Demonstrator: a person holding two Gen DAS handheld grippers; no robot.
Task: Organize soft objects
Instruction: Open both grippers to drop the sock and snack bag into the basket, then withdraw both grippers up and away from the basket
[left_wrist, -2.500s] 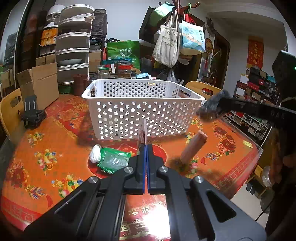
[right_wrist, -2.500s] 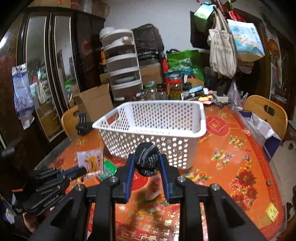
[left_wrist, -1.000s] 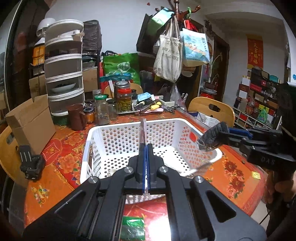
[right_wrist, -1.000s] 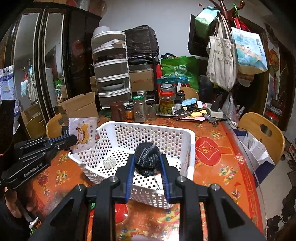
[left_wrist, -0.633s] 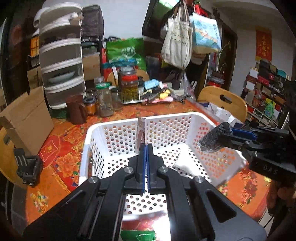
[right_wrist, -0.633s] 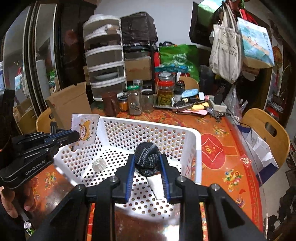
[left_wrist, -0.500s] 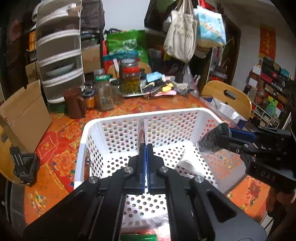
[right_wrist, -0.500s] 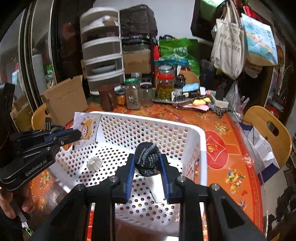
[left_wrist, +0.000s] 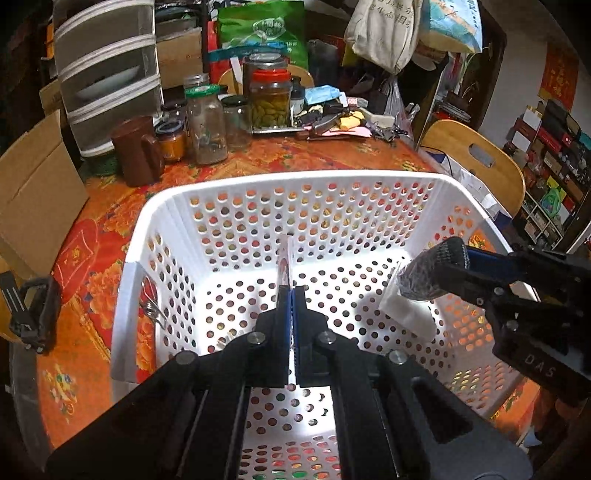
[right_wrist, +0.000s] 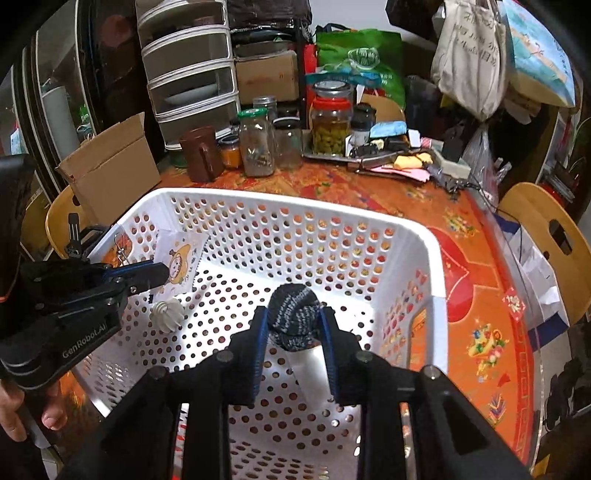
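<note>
A white perforated basket (left_wrist: 140, 236) (right_wrist: 436, 273) stands on the orange floral table. My left gripper (left_wrist: 290, 291) (right_wrist: 162, 273) is shut on a flat cartoon-printed packet (left_wrist: 285, 258) (right_wrist: 177, 262), held edge-on over the basket's left part. My right gripper (right_wrist: 293, 321) (left_wrist: 439, 269) is shut on a dark knitted roll (right_wrist: 293, 317) (left_wrist: 424, 277), held over the basket's right part. On the basket floor lie a white ribbed soft piece (right_wrist: 168, 314) and a white pad (left_wrist: 406, 317) under the roll.
Glass jars (left_wrist: 269, 99), a brown mug (left_wrist: 136, 151) and a stacked drawer unit (left_wrist: 107, 70) stand behind the basket. A cardboard box (left_wrist: 33, 192) is at the left. A wooden chair (left_wrist: 476, 162) stands at the right. A black clamp (left_wrist: 29, 314) lies left of the basket.
Both grippers rose from table level, moved forward over the basket and tilted down into it, each still holding its object.
</note>
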